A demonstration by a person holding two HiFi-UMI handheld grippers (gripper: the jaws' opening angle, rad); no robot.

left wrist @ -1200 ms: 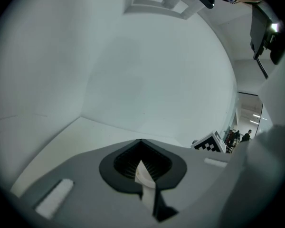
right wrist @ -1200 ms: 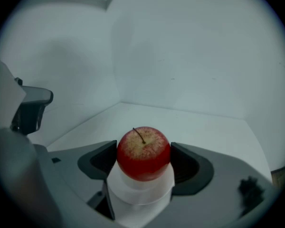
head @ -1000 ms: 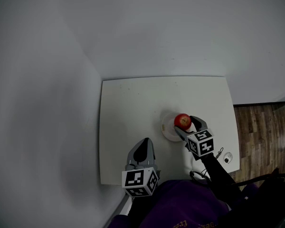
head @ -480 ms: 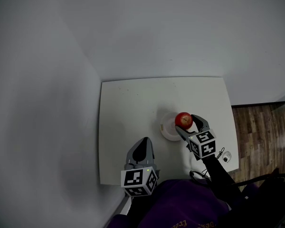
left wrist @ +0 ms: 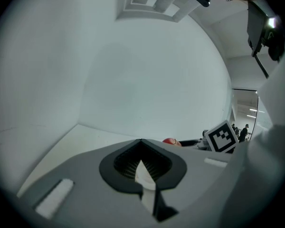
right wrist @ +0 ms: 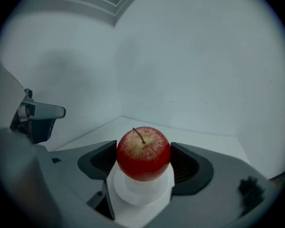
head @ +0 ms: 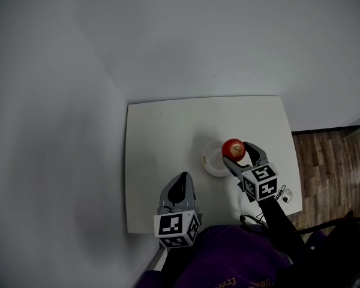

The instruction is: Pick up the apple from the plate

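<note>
A red apple (head: 233, 149) sits between the jaws of my right gripper (head: 236, 153), which is shut on it. In the right gripper view the apple (right wrist: 143, 152) hangs a little above the small white plate (right wrist: 141, 194), its stem up. The plate (head: 212, 161) lies on the white table (head: 162, 137), just left of the apple. My left gripper (head: 180, 180) hovers over the table's front edge, away from the plate, with its jaws together and nothing in them. From the left gripper (left wrist: 141, 142) view, the apple (left wrist: 169, 141) shows as a small red spot far off.
A small round object with a cable (head: 287, 197) lies near the table's front right corner. Grey walls close in on the left and the far side. Wooden floor (head: 330, 161) shows to the right.
My right gripper has drifted slightly right with the apple, which now sits off the plate's centre and above it. The left gripper has stayed put.
</note>
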